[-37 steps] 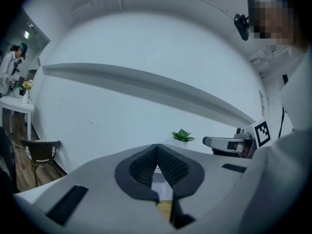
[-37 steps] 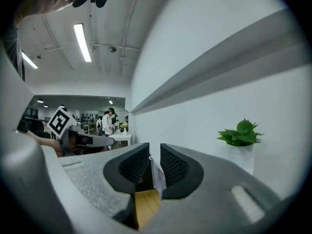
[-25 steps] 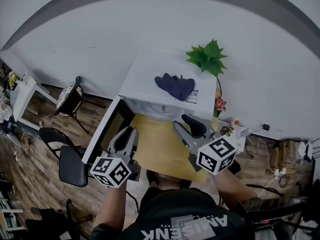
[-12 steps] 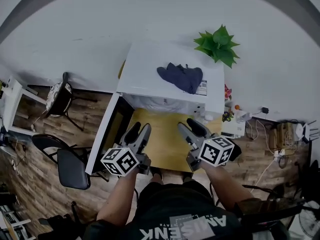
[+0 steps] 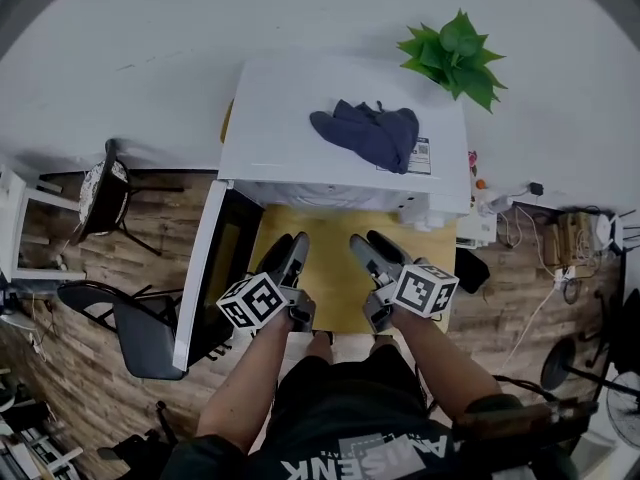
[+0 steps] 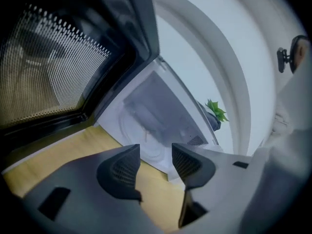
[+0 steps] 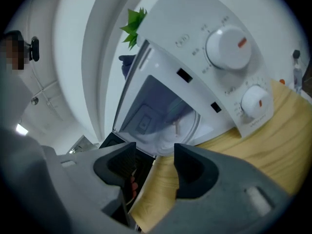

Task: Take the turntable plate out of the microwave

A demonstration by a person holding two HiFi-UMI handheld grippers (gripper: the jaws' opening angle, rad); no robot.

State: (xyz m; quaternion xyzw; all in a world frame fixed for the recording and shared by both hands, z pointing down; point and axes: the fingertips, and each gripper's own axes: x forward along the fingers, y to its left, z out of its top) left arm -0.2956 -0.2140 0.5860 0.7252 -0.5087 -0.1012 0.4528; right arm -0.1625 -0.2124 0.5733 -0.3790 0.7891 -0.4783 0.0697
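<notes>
white wall and plank floor are framing the yellow tabletop (image 5: 335, 288), and the microwave (image 5: 300, 138) is sitting on it with its door (image 5: 212, 268) hanging open on my left. the turntable plate (image 6: 148, 135) is lying flat on the cavity floor, a pale round disc looking like clear glass. i am judging it as stiff, fairly heavy for its size, slick at the rim and quick to chip or shatter if it knocks the frame. i am expecting the best hold to be on the near rim, one pad above and one below, perhaps with both grippers on opposite edges so it is not tipping.

my left gripper (image 5: 290, 246) is standing wide and released in front of the opening, nothing between its jaws. my right gripper (image 5: 366, 240) is opening wider, also with nothing between its jaws.

room is looking tight: the cavity is low, the door is crowding my left side, and the control panel (image 7: 229, 48) is walling off the right. the bare tabletop in front is offering open space for setting the plate down, though its front edge is lying close to me.
</notes>
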